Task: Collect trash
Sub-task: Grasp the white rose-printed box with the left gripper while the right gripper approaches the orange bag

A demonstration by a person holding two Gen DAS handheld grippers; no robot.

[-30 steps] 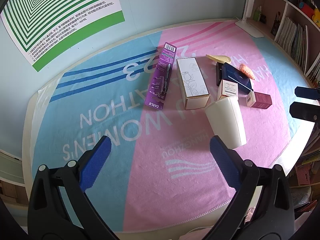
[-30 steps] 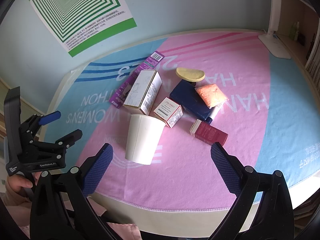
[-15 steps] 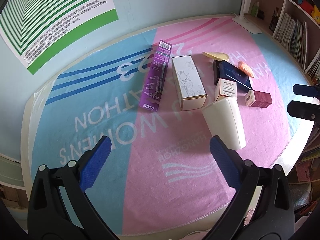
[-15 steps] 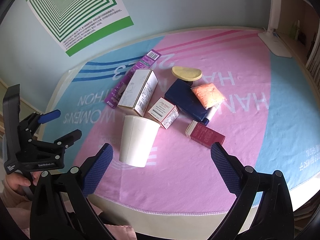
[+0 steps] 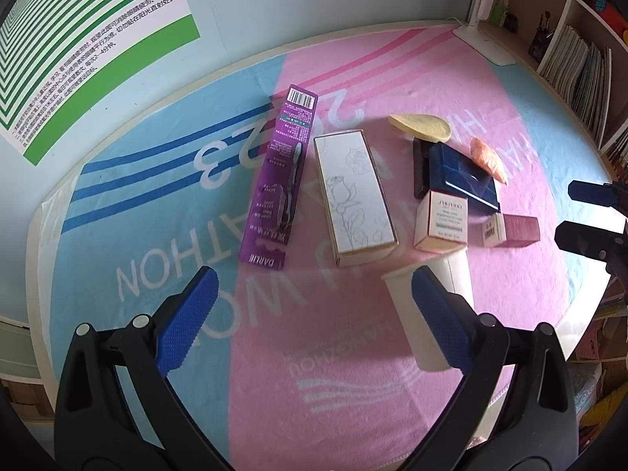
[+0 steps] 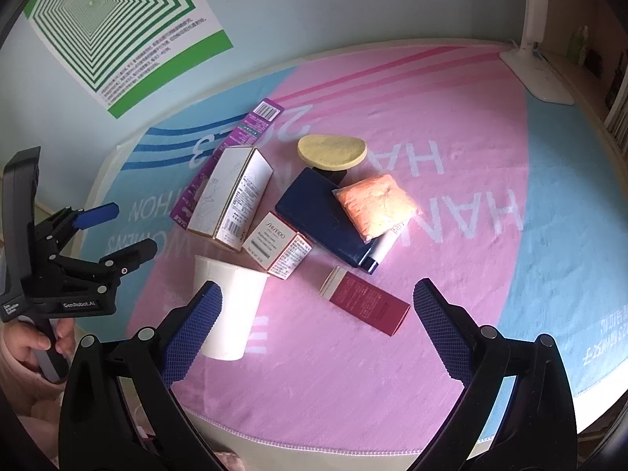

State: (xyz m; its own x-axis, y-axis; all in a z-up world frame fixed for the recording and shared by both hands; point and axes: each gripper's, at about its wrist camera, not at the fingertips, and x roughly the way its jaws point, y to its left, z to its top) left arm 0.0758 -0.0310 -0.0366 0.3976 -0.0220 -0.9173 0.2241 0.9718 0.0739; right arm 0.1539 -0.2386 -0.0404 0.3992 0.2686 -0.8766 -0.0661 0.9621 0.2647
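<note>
A white paper cup [image 5: 435, 306] [image 6: 229, 306] stands upside down near the front edge of a pink and blue towel. Behind it lie a tall white box with a rose drawing [image 5: 353, 192] [image 6: 229, 192], a purple toothbrush pack [image 5: 280, 180], a small white Shiseido box [image 5: 445, 219] [image 6: 278, 245], a dark red box [image 5: 512, 229] [image 6: 365, 306], a navy case [image 6: 325, 216], a yellow sponge [image 6: 331, 151] and an orange packet [image 6: 376, 206]. My left gripper [image 5: 314, 310] is open and empty, left of the cup. My right gripper [image 6: 316, 327] is open and empty, near the red box.
A white lamp base [image 6: 537, 74] stands at the towel's far right corner. Bookshelves [image 5: 569, 51] line the right side. A green-patterned poster [image 5: 78, 51] hangs on the back wall. The table's front edge [image 6: 314, 443] runs just below the grippers.
Both grippers have moved forward and lower toward the pile, so the items look larger. Both stay open. Nothing on the towel has moved.
</note>
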